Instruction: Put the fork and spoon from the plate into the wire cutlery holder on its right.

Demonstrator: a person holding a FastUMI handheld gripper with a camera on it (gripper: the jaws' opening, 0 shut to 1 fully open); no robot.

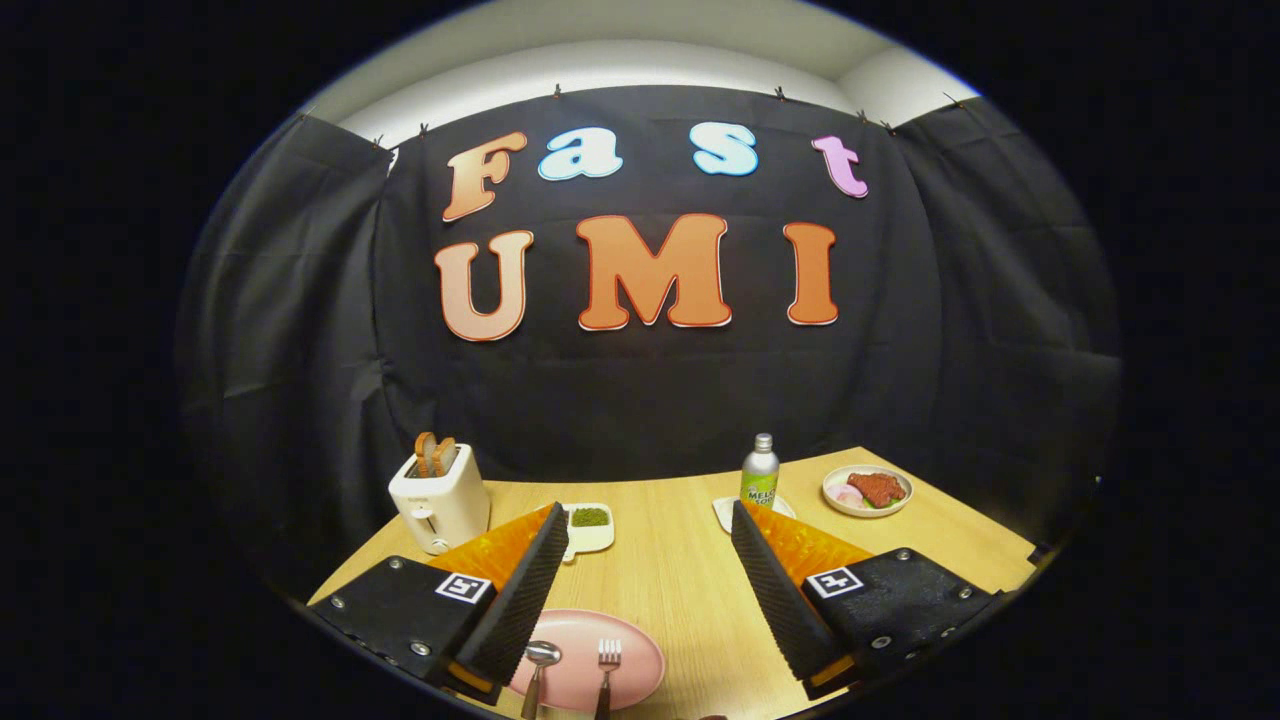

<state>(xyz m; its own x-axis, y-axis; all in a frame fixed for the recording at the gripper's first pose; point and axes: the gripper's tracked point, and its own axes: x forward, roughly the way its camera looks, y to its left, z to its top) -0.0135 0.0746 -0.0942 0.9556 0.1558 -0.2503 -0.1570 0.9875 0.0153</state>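
Spoon (540,660) and fork (607,662) are seen resting on pink plate (620,655), untouched; nothing is stowed yet. Gripper (648,555) is held spread wide above plate, gripping nothing.

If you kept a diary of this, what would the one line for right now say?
stage: start | claw: open, holding nothing, above table | spoon and fork: on pink plate between fingers | next: probably lower to plate

At my eleven o'clock stands a toaster (440,497) holding bread slices (434,455); a small white dish (588,527) beside it; bottle (759,470) and food bowl (866,491) at one o'clock.
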